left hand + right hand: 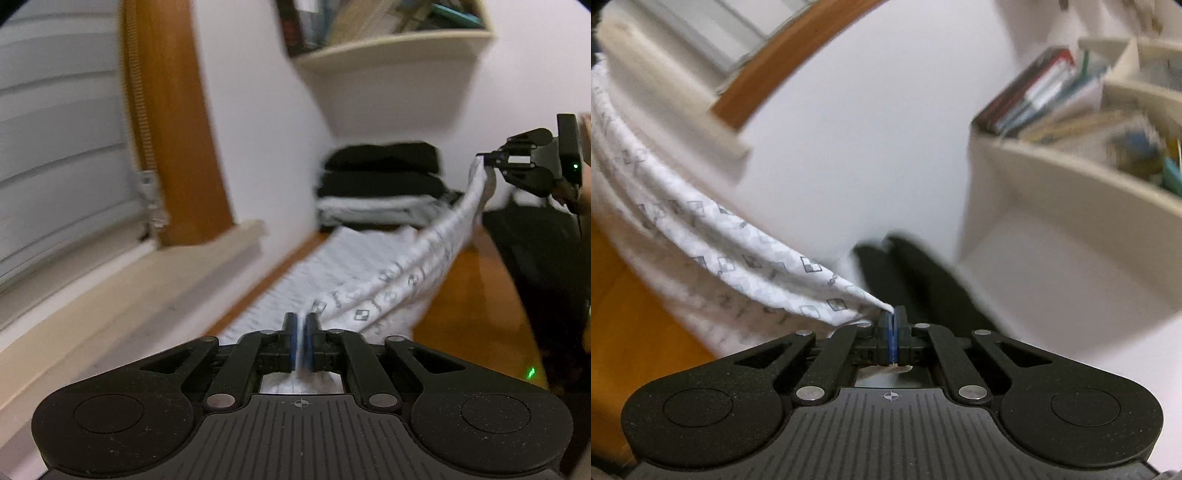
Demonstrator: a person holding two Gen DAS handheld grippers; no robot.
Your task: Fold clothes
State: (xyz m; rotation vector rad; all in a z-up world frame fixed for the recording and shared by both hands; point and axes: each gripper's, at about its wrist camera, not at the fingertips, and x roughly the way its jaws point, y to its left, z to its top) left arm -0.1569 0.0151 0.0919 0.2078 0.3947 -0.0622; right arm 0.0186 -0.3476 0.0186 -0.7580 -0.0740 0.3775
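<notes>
White diamond-printed cloth [388, 273], black stack [380, 173]

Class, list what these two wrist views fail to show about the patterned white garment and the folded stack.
- White garment: type unknown; left wrist view shows only a stretched edge.
- Folded stack: piece count blurred in left view; right gripper covers it in right view.
- Shelf books: titles blurred.

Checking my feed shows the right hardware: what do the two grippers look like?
Both match: the left gripper and right gripper have matte black speckled bodies, ribbed centre plates with a small crosshair mark, round side discs, silver pivot pins and blue finger pads. From the left wrist view, the right gripper shows a green light on its body.
</notes>
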